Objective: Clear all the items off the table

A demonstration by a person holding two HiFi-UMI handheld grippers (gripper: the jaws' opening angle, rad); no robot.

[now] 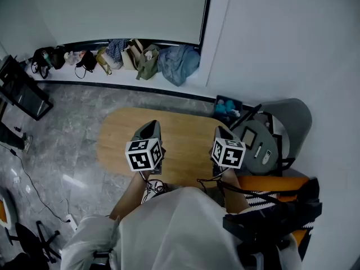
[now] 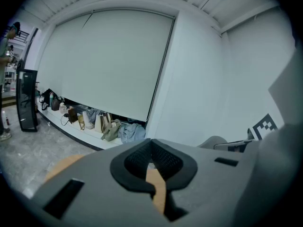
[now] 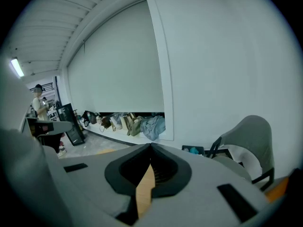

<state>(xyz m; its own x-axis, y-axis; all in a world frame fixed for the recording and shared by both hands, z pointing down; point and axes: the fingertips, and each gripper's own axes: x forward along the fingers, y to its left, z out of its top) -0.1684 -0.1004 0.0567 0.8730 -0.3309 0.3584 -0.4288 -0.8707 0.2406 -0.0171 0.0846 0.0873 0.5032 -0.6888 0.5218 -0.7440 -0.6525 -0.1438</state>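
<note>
we hold the left gripper (image 1: pixel 149 129) and right gripper (image 1: pixel 221 133) closed, empty, above the near edge of the table (image 1: pixel 185 136); swinging right blindly, we could clip the chair (image 1: pixel 293 120).

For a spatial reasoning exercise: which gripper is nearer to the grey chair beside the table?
Right. The right gripper is at the edge of the table next to the grey chair; the left gripper is farther along the table, beyond the right one.

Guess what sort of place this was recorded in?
Likely an office or meeting-type room, not a home: an oval wooden table, a grey chair beside it, and bags lined up on a ledge under a large roller blind.
</note>
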